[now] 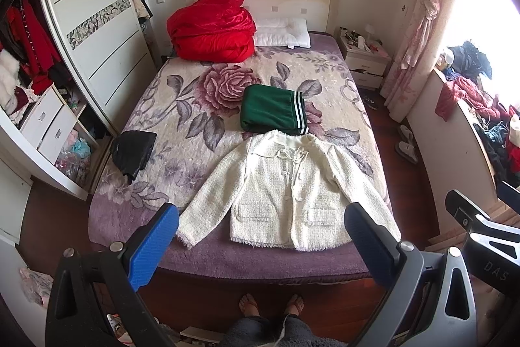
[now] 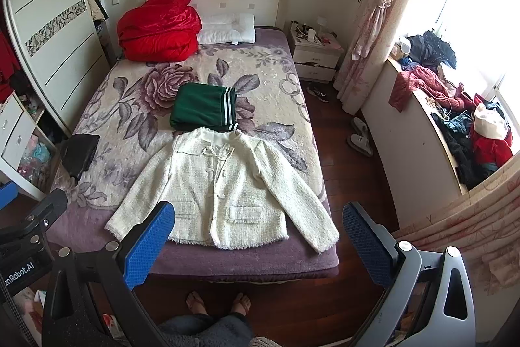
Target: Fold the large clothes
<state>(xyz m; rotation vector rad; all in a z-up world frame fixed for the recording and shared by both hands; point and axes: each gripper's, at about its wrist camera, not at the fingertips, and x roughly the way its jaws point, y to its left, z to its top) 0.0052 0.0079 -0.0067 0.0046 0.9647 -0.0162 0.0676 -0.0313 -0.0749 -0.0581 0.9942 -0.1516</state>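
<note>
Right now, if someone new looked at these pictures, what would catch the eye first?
The cream jacket spread flat, front up, at the near end of the bed, sleeves angled outward. Behind it lies a folded green garment with white stripes, and a bright red quilt is bundled by the headboard, next to a white pillow. Both tools, left and right, hover open over the bed's foot.

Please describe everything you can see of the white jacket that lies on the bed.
The white jacket is a cream, nubby, tweed-like cardigan with frayed fringe along hem and cuffs. It lies flat and face up at the foot of the bed, front closed, sleeves spread out and downward. It has two flap pockets near the hem, small pale buttons and a tied cord at the neckline. Its collar touches the folded green garment behind it. Neither pair of tongs touches it.
</note>
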